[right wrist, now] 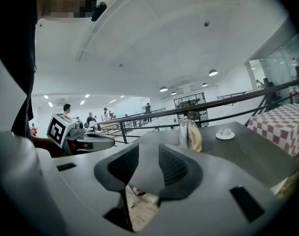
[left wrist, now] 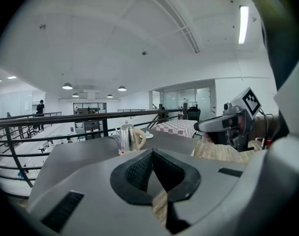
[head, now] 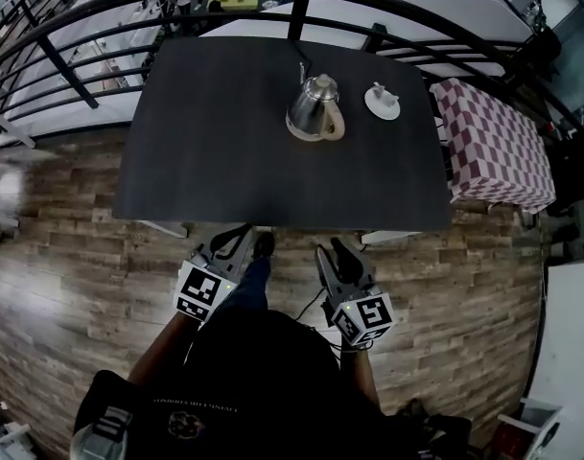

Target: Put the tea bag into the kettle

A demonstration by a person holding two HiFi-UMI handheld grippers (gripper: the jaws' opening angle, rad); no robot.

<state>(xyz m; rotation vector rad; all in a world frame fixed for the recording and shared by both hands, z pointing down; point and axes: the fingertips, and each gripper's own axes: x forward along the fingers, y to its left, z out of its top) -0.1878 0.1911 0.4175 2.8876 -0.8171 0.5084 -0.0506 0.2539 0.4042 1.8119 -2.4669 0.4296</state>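
What I take for the small white tea bag [head: 382, 93] lies on a round white saucer [head: 392, 112] at the far right of the dark rectangular bench [head: 224, 142], just beside the shiny steel kettle [head: 314, 104] with its cream handle. It is too small to be sure of. Such a bag should be light, soft and easily torn, so a gentle pinch at its top edge or string suits better than a squeeze on the pouch. Both claws are held low and nearly level before the person's body, short of the bench's near edge and well apart from the saucer. The left claw [head: 242, 241] is closed on nothing. The right claw [head: 328, 255] has its jaws partly apart and empty.
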